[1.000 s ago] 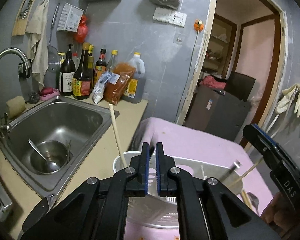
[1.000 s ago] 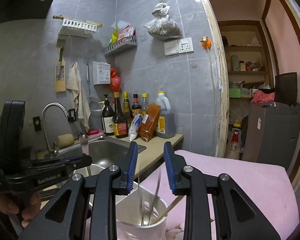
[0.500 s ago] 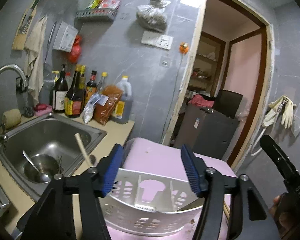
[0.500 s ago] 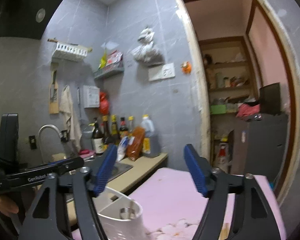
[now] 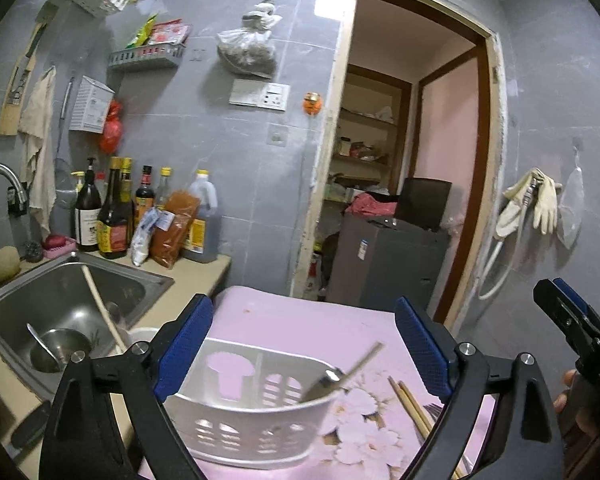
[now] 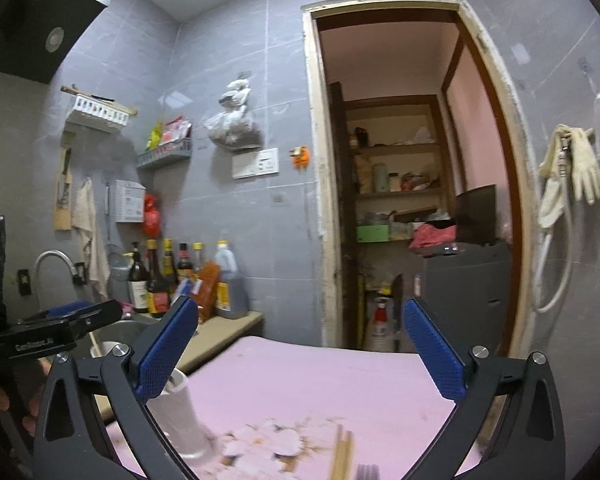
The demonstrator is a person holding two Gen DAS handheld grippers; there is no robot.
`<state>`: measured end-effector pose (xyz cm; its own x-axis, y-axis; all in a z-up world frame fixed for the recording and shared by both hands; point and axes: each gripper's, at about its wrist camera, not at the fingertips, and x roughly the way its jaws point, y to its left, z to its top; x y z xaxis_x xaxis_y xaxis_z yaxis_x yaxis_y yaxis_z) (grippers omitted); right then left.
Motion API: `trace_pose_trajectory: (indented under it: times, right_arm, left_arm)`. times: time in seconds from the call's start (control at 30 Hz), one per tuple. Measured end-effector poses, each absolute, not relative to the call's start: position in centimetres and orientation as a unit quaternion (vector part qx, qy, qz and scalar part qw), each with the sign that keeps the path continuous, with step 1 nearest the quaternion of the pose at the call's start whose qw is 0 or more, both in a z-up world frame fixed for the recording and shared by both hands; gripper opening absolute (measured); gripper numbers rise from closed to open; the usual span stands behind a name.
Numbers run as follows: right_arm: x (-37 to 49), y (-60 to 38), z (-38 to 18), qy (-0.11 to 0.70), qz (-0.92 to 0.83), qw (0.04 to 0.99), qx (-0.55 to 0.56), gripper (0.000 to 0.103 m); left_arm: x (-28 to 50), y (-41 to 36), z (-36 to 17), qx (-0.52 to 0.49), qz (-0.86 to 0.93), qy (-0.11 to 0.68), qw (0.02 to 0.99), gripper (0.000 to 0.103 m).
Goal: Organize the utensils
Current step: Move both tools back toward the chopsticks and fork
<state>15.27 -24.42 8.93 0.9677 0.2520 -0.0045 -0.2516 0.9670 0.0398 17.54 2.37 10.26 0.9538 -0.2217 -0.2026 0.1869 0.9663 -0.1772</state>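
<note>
At nine o'clock in your left wrist view the steel sink [image 5: 64, 300] is holding a metal bowl [image 5: 60, 350], and a long wooden chopstick [image 5: 102, 312] is leaning up out of the round white cup [image 5: 140, 336] at the sink's edge, its top tipping toward eleven o'clock. Moving right, your left gripper [image 5: 300, 350] is opening, its fingers [image 5: 184, 348] standing wide and gripping nothing, though the white slotted utensil caddy [image 5: 256, 420] sits between them on the pink flowered tabletop [image 5: 300, 320]. One chopstick [image 5: 362, 364] and a metal handle [image 5: 324, 380] are resting in the caddy, both slanting up toward two o'clock over its right rim.

Further right, at five o'clock, a loose pair of chopsticks [image 5: 414, 406] is lying flat on the tabletop with a fork [image 5: 434, 412] just beside them, long axes running from eleven to five o'clock. Those are what looks left to sort. Your right gripper [image 5: 572, 320] is showing at three o'clock; in its own view it [image 6: 300, 350] is opening too, fingers [image 6: 166, 348] spread as wide as they go and empty.

For this step, I would judge it best to swing the right gripper down over the chopsticks [image 6: 342, 454] at six o'clock, turn the fingers across their long axis, and pinch both sticks together near the middle so they are not scissoring apart. Keep the left gripper clear of the caddy rim, since a knock could be tipping it.
</note>
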Motion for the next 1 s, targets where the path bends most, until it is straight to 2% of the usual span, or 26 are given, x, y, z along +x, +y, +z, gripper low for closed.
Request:
trace_pose_trajectory:
  times: [0.1,0.47,0.87,1.0]
  right_arm:
    - [14.7,-25.7,8.5,0.012,0.113,0.994,0.010,0.103]
    - [14.2,-29.9,5.4,0.066,0.069,0.995,-0.017,0.103]
    - [15.3,-32.0,2.2,0.136,0.075,0.988,-0.010,0.103]
    - [16.0,-32.2,1.2,0.166,0.088,0.982,-0.007,0.093]
  left_arm:
    - [17.2,0.9,9.7,-0.072,-0.116,0.115,0.984,0.096]
    - [16.4,-4.4,6.5,-0.021,-0.159,0.150,0.976,0.096]
    - [17.5,-7.7,2.3,0.012,-0.185,0.222,0.957,0.096]
    - [18.3,-8.3,0.9,0.017,-0.198,0.257,0.946,0.096]
